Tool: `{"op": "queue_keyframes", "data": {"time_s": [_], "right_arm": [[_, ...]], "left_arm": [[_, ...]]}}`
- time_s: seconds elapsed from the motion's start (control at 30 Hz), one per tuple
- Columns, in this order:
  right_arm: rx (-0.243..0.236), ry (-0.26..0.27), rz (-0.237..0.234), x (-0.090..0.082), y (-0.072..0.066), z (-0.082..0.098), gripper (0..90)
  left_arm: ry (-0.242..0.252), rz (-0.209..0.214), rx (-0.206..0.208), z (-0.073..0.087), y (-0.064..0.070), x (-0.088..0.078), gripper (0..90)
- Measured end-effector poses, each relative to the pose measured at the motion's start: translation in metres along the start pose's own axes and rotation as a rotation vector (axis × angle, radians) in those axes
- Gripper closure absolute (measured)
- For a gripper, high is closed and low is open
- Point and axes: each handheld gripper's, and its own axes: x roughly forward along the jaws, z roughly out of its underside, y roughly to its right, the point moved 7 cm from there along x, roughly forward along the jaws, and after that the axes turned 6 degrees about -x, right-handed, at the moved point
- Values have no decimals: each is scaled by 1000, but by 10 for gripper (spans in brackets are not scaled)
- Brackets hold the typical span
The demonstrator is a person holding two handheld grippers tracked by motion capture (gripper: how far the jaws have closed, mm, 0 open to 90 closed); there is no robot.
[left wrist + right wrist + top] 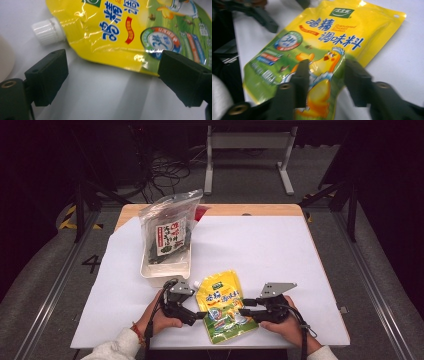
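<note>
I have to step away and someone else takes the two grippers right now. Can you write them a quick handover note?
Left gripper: jaws open, at the left edge of the yellow spout pouch, not gripping it.
Right gripper: jaws open, straddling the pouch's right edge, not yet closed.
The pouch lies flat on the white table cover near the front edge, white cap toward the white bin.
The bin holds an upright clear bag of dark seaweed.
Done: the seaweed bag is in the bin.
Left, likely: grip the pouch, lift it and place it in the bin.
</note>
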Motion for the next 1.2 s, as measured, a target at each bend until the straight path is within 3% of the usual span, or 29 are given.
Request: {"op": "queue_keyframes", "data": {"time_s": [0.13,0.17,0.2,0.23,0.33,0.5,0.57,0.63,0.83,0.93,1.2], "right_arm": [[94,-53,34,15,6,-6,329],[110,-66,23,18,6,-6,304],[137,-74,5,22,6,-7,307],[134,-90,13,22,6,-8,324],[150,-106,-4,24,8,-12,509],[105,-86,-46,23,6,-15,773],[99,-82,-49,23,5,-15,799],[54,-65,-27,21,0,-16,838],[-22,42,-50,13,-14,-15,859],[-56,106,-15,3,-17,-21,860],[-72,225,66,-13,-15,-34,859]], "left_arm": [[0,5,-13,9,-3,-10,99],[4,10,-15,11,-3,-11,101],[10,17,-20,12,-2,-12,100],[8,14,-10,13,-2,-12,100],[-1,6,16,14,-1,-11,98],[7,16,23,15,-1,-10,93],[10,13,18,14,-1,-11,92],[11,18,4,14,-1,-11,91],[43,58,-45,11,2,-13,95],[82,87,-63,6,6,-16,101],[178,145,-68,-11,21,-20,108]]}}
